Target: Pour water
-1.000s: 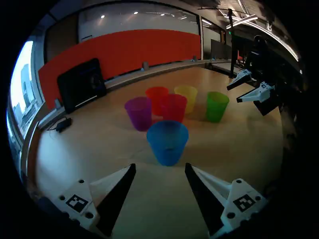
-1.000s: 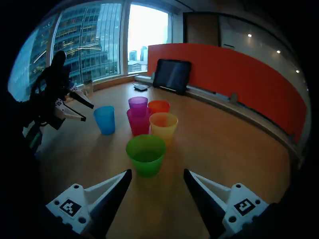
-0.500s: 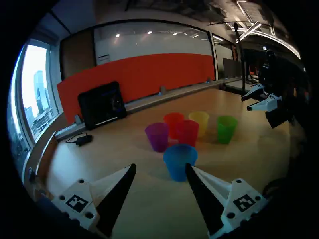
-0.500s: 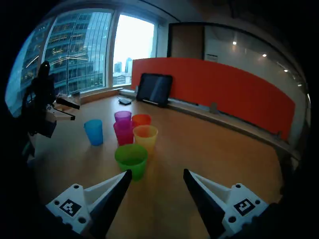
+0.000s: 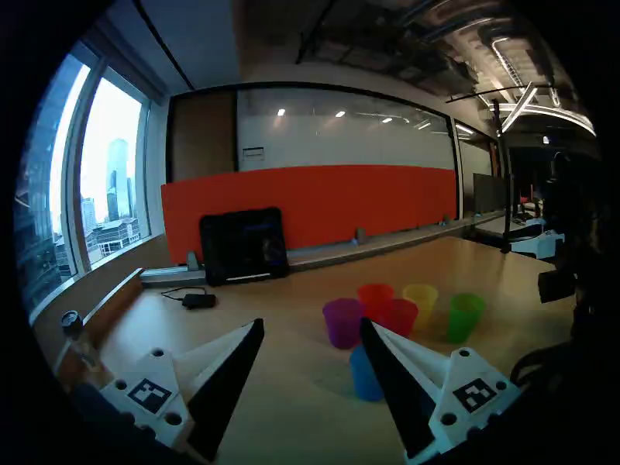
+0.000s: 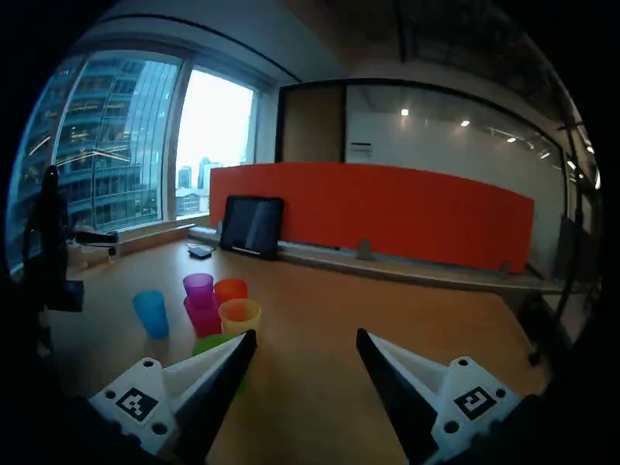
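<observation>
Left gripper (image 5: pixel 310 322): fingers spread wide, nothing between, touching nothing. Blue cup (image 5: pixel 363 377) upright on table (image 5: pixel 302 407), nearest, partly hidden behind one finger. Purple cup (image 5: pixel 342 322) just beyond; pink cup (image 5: pixel 399 316), yellow cup (image 5: pixel 422 298), green cup (image 5: pixel 465 316) clustered farther right. Right gripper (image 6: pixel 306 333): fingers equally wide, empty. Green cup peeks from behind its finger, yellow cup just beyond.

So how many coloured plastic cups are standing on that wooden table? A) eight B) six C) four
B: the left gripper view shows six: a purple plastic cup, an orange cup, a pink cup, a yellow cup, a green cup and a blue cup.
</observation>
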A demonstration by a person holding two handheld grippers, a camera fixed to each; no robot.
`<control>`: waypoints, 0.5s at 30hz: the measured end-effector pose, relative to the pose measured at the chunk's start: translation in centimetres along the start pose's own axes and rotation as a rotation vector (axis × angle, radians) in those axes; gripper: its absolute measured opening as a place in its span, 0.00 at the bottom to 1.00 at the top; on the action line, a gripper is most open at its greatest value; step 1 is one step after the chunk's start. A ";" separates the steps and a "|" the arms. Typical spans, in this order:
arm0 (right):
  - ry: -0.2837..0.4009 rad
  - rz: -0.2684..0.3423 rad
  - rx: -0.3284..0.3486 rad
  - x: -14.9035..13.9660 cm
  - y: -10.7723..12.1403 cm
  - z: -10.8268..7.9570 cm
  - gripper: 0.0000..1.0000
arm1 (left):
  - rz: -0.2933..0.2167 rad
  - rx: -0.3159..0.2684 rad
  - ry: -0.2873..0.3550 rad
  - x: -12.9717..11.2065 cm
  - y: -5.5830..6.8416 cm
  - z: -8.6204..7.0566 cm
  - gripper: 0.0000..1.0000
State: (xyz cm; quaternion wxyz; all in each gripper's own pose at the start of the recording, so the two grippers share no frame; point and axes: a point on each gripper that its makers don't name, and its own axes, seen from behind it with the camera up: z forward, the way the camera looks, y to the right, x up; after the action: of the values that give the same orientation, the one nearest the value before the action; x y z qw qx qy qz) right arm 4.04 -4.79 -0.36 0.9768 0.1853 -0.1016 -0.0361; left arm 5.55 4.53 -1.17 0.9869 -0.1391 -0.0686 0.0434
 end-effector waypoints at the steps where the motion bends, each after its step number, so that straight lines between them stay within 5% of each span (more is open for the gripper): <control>1: 0.010 0.009 -0.015 0.1 0.3 0.0 1.00 | -0.003 0.010 0.013 0.3 -0.2 -0.1 0.91; 15: 0.138 0.032 -0.189 2.3 2.5 -0.9 1.00 | -0.038 0.145 0.143 3.1 -2.1 -0.7 0.92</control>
State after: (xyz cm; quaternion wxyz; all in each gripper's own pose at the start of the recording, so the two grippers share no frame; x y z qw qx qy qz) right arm 6.57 -2.39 0.12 0.9950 0.0925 -0.0333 -0.0171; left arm 8.85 2.66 -0.86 0.9974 -0.0689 0.0029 0.0193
